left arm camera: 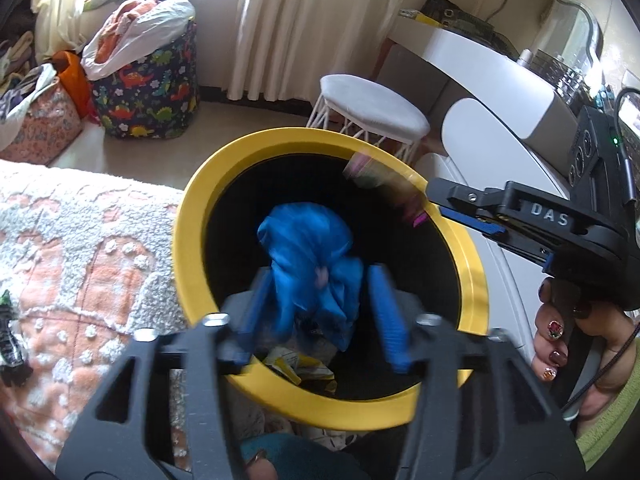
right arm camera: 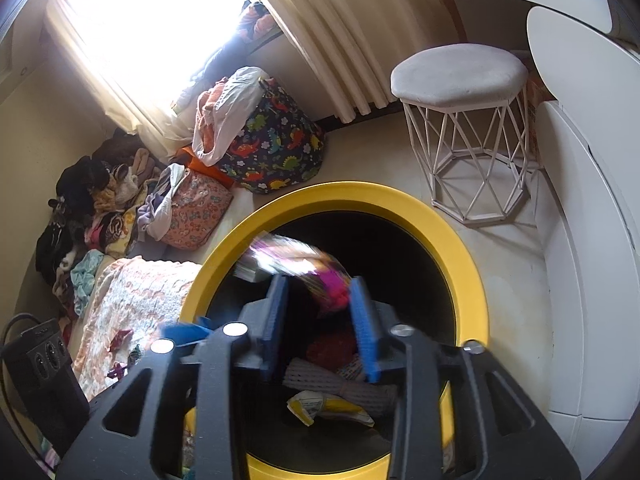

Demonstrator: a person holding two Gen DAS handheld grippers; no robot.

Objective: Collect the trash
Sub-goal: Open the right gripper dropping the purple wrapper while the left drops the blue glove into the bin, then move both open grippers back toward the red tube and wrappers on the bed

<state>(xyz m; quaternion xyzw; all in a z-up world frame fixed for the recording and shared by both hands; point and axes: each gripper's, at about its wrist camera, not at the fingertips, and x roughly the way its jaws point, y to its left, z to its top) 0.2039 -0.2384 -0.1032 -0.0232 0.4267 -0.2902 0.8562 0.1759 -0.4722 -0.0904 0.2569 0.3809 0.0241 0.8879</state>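
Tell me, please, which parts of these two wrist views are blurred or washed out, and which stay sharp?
Left wrist view: the blue wrapper between the left gripper fingers is motion-smeared, while the yellow bin rim stays crisp. Right wrist view: the pink wrapper at the right gripper is streaked, the window is blown out to white, and the stool is sharp but bowed by the fisheye.

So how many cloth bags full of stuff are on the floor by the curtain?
2. The dinosaur bag stands against the curtain, and the pink flowery bag sits beside it, nearer the bed. The clothes pile could hide more.
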